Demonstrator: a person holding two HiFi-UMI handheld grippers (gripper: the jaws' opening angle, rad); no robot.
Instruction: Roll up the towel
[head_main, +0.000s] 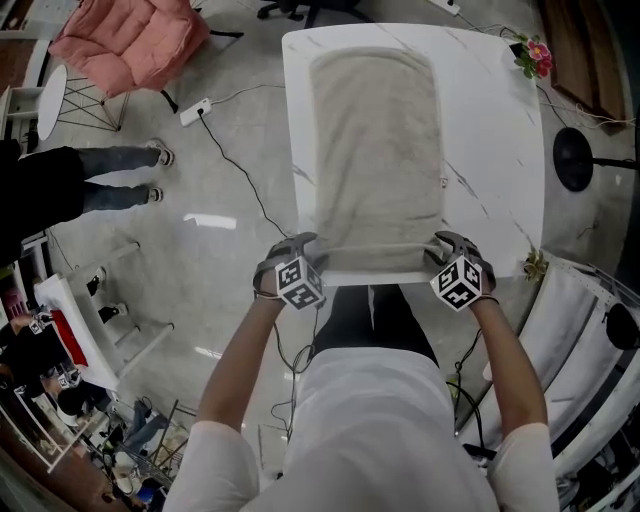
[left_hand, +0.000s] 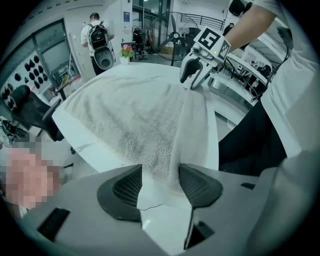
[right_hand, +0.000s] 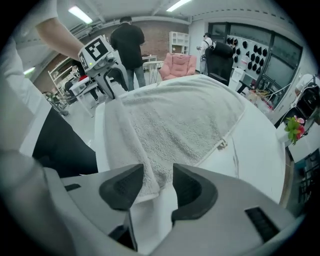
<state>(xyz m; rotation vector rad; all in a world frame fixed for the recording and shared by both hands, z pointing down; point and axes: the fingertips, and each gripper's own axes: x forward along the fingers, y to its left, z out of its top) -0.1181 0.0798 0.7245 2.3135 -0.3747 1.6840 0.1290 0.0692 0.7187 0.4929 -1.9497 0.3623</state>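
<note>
Towel (head_main: 375, 140) flat on the desk (head_main: 500, 150), near edge turned over once. Left tongs (left_hand: 160, 186) and right tongs (right_hand: 159, 186) sit at the fold's two ends, both wide open, the fold between their jaws but unpinched. Risk: the loose fold flops flat, or uneven hands roll it crooked.

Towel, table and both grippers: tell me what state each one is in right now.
Towel: spread flat, near edge folded over once, not yet rolled up.
Table: standing, towel lying on it.
Left gripper: open, the towel's near corner between its jaws.
Right gripper: open, the towel's other near corner between its jaws.
</note>
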